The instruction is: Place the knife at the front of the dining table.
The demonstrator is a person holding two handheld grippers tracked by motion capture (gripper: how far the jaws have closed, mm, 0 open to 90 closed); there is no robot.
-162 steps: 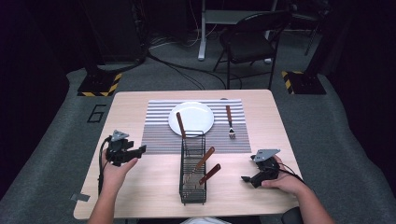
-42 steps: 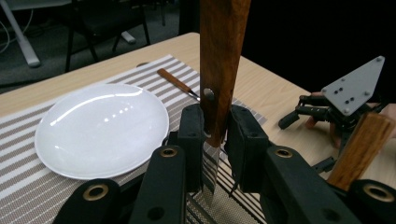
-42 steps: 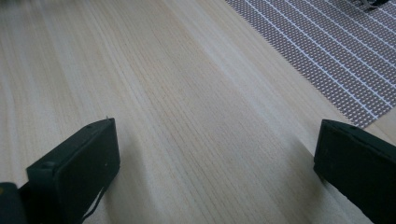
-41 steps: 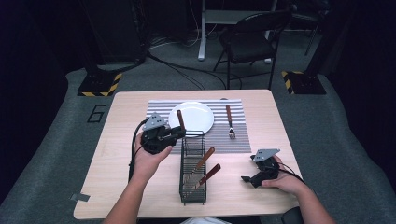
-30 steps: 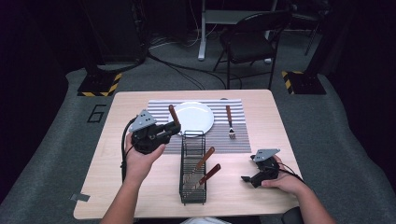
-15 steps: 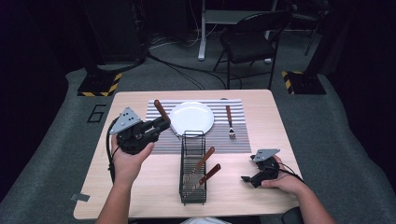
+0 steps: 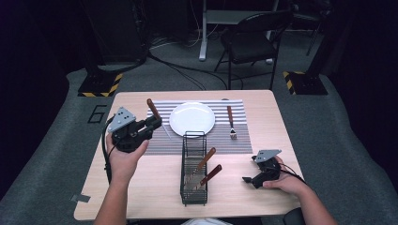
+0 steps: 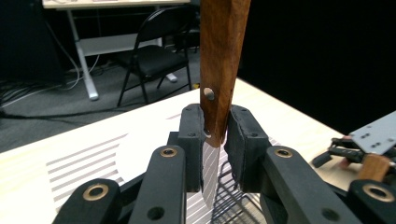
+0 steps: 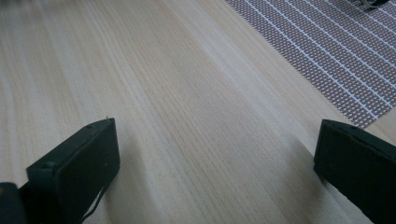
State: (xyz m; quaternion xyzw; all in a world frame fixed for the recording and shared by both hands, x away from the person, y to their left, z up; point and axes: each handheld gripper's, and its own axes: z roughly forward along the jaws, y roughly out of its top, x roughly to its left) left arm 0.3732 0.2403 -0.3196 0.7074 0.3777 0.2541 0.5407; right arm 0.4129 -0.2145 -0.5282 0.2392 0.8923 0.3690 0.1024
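A wooden-handled knife (image 7: 152, 108) is clamped in my left gripper (image 7: 157, 123), which hovers over the left end of the striped placemat (image 7: 197, 140), left of the white plate (image 7: 192, 118). In the left gripper view the brown handle (image 8: 223, 60) rises between the pads of that gripper (image 8: 215, 135), and the blade (image 8: 210, 179) hangs below them. My right gripper (image 7: 248, 179) rests on the bare wood at the front right. Its jaws stand wide apart with nothing between them in the right gripper view (image 9: 215, 158).
A black wire basket (image 7: 194, 168) at the table's front centre holds two wooden-handled utensils (image 7: 205, 159). A fork (image 7: 230, 119) lies on the mat right of the plate. A folding chair (image 7: 248, 42) stands beyond the far edge. Tape (image 7: 80, 198) marks the front-left corner.
My left gripper came in from the table's left side, shut on the knife beside the plate, lifted it and carried it leftward. The right gripper has stayed put.
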